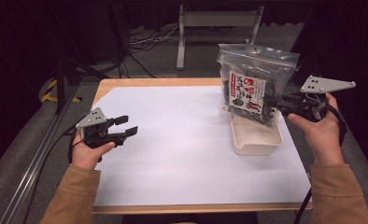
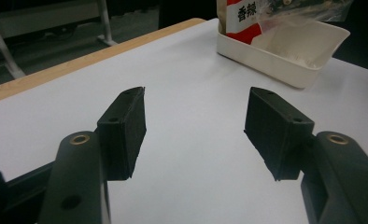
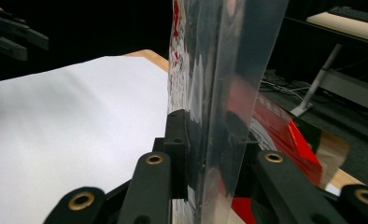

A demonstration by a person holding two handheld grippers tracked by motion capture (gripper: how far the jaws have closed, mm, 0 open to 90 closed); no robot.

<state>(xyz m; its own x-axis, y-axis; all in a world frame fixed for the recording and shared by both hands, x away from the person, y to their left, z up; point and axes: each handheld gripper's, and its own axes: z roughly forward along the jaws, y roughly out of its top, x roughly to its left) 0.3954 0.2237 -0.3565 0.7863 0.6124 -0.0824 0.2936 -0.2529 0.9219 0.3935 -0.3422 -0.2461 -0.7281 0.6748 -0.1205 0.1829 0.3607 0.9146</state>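
A clear plastic bag [image 1: 254,79] of dark dried food with a red and white label hangs upright over a white tray [image 1: 257,136] at the table's right side. My right gripper [image 1: 276,105] is shut on the bag's lower right edge; in the right gripper view the jaws pinch the bag [image 3: 219,84] from both sides. The bag's lower end reaches into the tray [image 2: 285,51], as the left gripper view shows. My left gripper [image 1: 126,126] hovers open over the white sheet at the left, with nothing between its fingers [image 2: 126,126].
A white sheet [image 1: 182,140] covers most of the wooden table [image 1: 126,83]. Beyond the far edge are a grey metal stand [image 1: 215,28] and cables on the floor. A rail runs along the left side.
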